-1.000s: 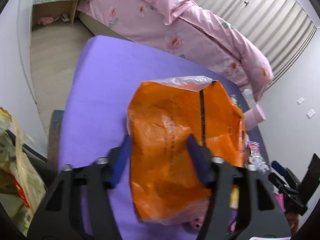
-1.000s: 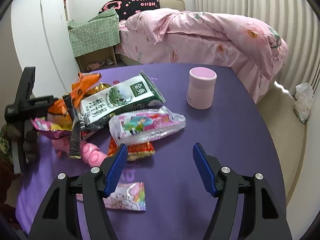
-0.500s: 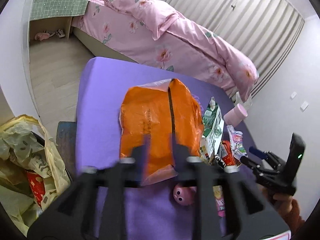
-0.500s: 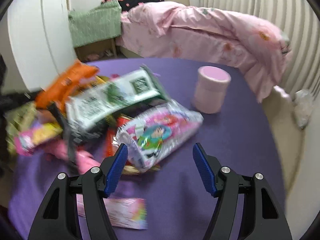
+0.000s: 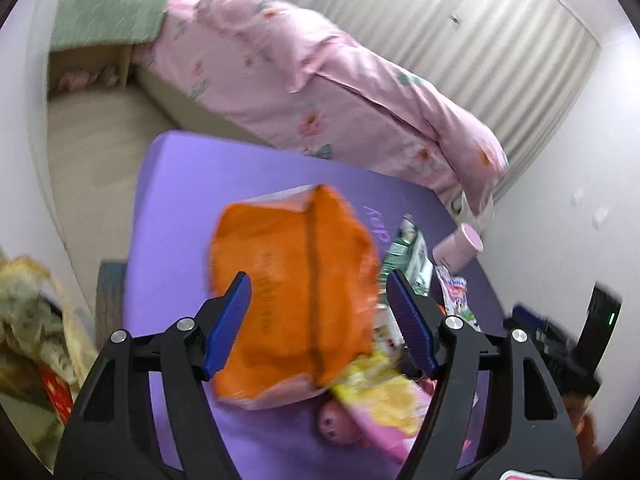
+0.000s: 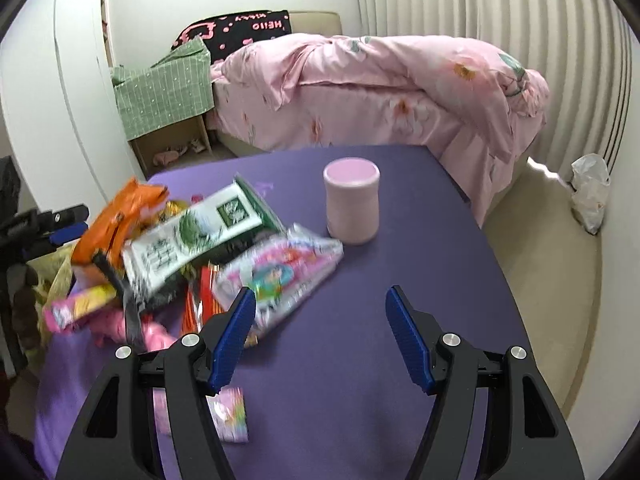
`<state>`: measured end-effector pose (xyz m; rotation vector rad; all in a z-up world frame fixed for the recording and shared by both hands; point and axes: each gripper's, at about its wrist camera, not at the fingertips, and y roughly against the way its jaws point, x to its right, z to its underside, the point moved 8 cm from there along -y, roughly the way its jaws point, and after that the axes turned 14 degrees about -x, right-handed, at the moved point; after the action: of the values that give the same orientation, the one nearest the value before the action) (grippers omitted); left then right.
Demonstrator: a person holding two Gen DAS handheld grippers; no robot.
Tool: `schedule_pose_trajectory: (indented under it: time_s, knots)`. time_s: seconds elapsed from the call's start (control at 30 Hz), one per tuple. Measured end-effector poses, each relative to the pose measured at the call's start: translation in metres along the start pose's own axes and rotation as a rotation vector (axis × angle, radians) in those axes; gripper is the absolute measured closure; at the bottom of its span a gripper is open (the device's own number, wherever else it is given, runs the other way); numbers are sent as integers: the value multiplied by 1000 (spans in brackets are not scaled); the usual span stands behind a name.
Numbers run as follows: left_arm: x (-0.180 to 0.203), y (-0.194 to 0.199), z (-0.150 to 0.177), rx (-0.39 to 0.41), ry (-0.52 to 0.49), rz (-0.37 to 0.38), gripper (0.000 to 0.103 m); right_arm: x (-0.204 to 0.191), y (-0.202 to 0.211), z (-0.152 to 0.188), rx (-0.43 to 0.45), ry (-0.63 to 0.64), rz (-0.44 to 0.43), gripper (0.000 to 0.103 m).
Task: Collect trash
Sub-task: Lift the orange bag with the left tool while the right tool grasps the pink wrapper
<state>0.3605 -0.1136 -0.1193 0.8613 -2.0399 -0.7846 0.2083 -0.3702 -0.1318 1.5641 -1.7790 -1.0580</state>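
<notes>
My left tongs (image 5: 318, 322) are spread wide and hold nothing. The orange bag (image 5: 296, 296) fills the middle of the left view, right between the blue pads, though blur keeps me from saying whether either pad touches it. Its dark seam runs up and down the frame, so its long axis lies along my fingers, not across them; I judge a straight push forward and a squeeze across its width would take it.

My right tongs (image 6: 320, 336) are also released and bare, hanging over the purple table (image 6: 400, 240). From there the trash pile lies left of centre: the pink wrapper (image 6: 280, 276) is just past the left pad, the green carton (image 6: 200, 240) beyond it. The pink cup (image 6: 352, 200) stands upright, centre frame, apart from the pile.

For the orange bag my left hand is clearly nearer.
</notes>
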Motion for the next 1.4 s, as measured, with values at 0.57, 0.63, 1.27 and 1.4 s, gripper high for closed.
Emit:
schedule_pose_trajectory:
  time_s: [0.57,0.63,1.27,1.4]
  knots:
    - [-2,3,20,-24,-50,-116,91,-16,-81,-24,-169,-165,-201,70]
    - [-2,12,21,-10,-38,-99,92,-25,-82,-21,-182,-134,-232,80]
    - [52,131,36,186,-134,-69,95,-53,44,-13,63,70,-221,91]
    - [47,159,45,236,-128,-97,95,-69,66,-12,105,108,-242,91]
